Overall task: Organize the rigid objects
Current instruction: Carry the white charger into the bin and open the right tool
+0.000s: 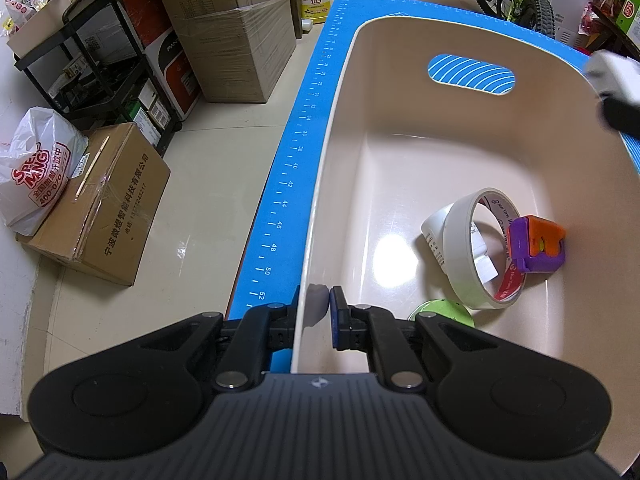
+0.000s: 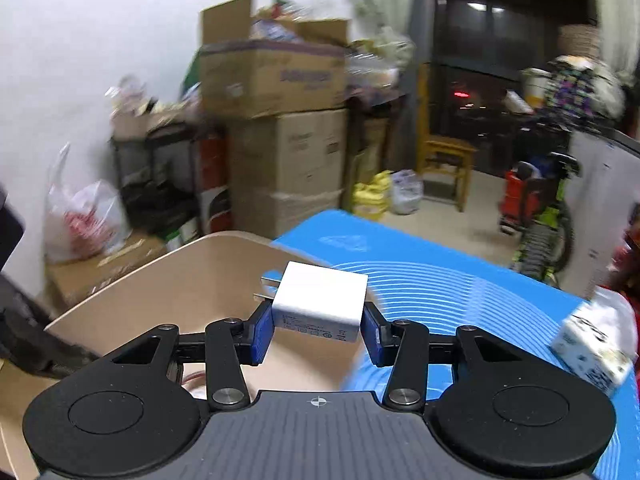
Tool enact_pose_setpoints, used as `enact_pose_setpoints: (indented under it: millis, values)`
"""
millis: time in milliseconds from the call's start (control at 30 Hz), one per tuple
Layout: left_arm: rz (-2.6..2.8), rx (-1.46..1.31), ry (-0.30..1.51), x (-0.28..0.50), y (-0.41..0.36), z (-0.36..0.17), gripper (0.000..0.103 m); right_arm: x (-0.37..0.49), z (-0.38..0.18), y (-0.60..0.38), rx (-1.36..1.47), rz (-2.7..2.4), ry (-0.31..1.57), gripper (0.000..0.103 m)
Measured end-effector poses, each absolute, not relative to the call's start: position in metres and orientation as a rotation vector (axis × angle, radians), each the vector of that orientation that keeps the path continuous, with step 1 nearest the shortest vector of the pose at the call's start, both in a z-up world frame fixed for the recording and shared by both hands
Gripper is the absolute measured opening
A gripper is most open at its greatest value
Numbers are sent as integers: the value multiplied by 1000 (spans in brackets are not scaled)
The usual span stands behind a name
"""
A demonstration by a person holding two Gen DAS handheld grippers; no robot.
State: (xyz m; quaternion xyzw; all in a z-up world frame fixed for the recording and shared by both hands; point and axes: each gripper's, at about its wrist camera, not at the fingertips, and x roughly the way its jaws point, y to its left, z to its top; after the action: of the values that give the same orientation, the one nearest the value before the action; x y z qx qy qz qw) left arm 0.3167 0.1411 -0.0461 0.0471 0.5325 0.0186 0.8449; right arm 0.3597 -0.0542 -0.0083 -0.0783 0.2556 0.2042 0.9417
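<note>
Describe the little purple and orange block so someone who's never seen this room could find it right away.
Find the beige bin on the blue mat. The purple and orange block lies inside, touching the white tape roll; it is the only boxy, two-coloured piece there.

Left gripper [image 1: 318, 312] clamping beige bin [image 1: 340, 128] wall — tape roll [image 1: 476, 248] inside

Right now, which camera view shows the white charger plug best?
The right wrist view: the white charger plug sits sharp and central, gripped between the right tongs, prongs visible. The left wrist view shows only a blurred white shape at its right edge, perhaps the plug; I cannot tell.
</note>
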Motion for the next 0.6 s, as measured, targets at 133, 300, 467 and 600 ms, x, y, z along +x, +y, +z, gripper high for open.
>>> enact_pose_setpoints:
  millis: [133, 300, 467, 600]
  values:
    - [37, 98, 1124, 316, 143, -45, 12, 362, -16, -25, -209, 450, 585, 52]
    - [37, 98, 1124, 316, 143, -45, 12, 375, -25, -6, -253, 463, 701, 52]
    - [38, 97, 1124, 316, 143, -45, 12, 378, -37, 5, -309, 465, 792, 52]
    - [38, 98, 1124, 316, 143, -45, 12, 378, -44, 8, -348, 469, 830, 53]
